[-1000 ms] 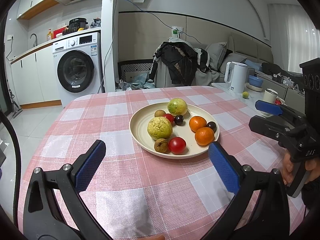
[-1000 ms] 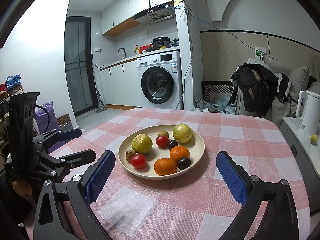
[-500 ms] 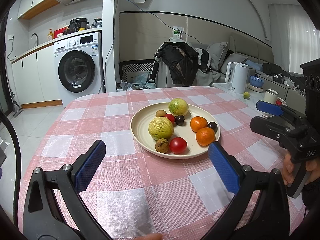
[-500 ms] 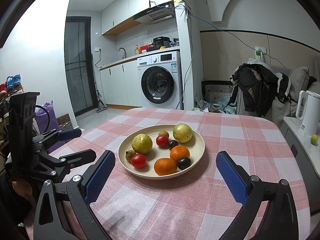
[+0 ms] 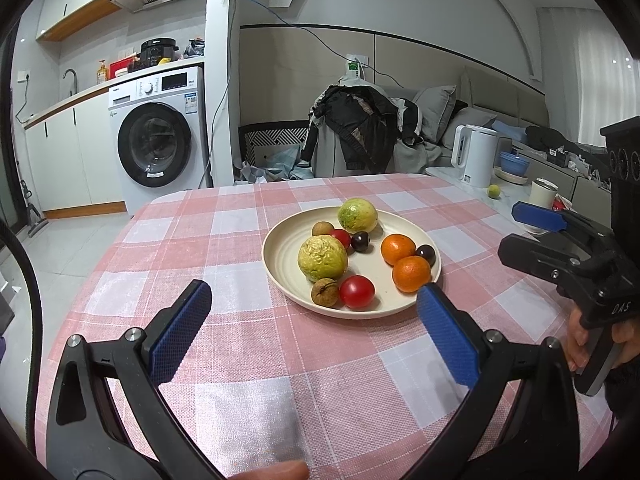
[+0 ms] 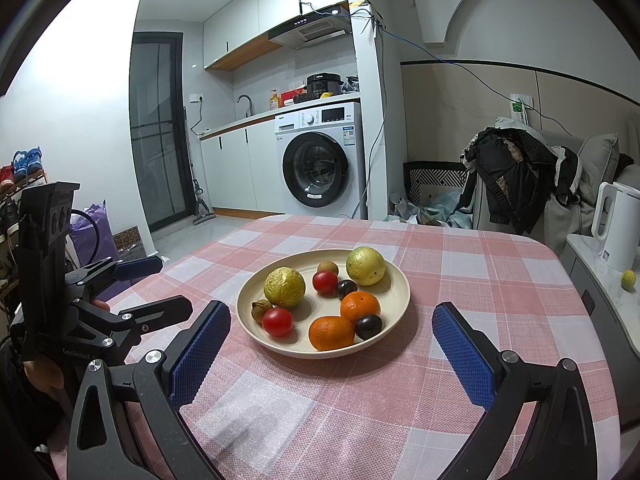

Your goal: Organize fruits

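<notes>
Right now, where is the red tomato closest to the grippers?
In both wrist views the tomato sits at the near edge of the plate, touching the brown walnut-like fruit, just in front of the yellow-green guava.

We see a cream plate on the pink checked tablecloth, holding all the fruit. Two knobbly yellow-green guavas sit on it, one near its left side and one at the far rim, with two oranges touching each other on the right. Between and around these lie two red tomatoes, two dark plums and two small brown longans, one at the near rim.
</notes>
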The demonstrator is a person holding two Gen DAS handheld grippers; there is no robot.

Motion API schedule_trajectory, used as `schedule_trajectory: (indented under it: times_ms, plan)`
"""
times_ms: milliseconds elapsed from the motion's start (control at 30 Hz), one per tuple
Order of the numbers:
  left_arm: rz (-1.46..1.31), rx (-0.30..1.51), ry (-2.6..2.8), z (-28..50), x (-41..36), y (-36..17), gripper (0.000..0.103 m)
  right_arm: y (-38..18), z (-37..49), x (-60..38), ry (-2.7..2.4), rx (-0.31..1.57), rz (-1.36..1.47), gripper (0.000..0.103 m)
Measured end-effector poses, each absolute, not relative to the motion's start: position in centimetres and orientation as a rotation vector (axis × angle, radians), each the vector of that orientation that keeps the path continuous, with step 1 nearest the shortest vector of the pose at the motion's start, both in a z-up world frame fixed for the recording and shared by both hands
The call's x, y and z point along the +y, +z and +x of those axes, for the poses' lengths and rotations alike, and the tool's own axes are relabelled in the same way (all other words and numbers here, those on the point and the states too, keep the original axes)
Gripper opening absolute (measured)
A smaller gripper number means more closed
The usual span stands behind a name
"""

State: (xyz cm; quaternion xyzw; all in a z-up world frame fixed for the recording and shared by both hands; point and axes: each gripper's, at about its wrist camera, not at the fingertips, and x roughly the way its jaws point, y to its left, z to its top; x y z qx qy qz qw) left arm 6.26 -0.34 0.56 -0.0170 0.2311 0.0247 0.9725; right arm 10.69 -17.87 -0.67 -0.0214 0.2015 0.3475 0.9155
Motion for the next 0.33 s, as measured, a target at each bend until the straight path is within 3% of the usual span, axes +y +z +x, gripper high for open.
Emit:
schedule_trajectory:
  times_ms: [333]
  plan:
    - [-0.031, 0.444, 0.043, 5.82, -0.84, 0.93, 0.102, -0.67, 10.68, -17.84, 0.715, 0.415, -0.044, 0.103]
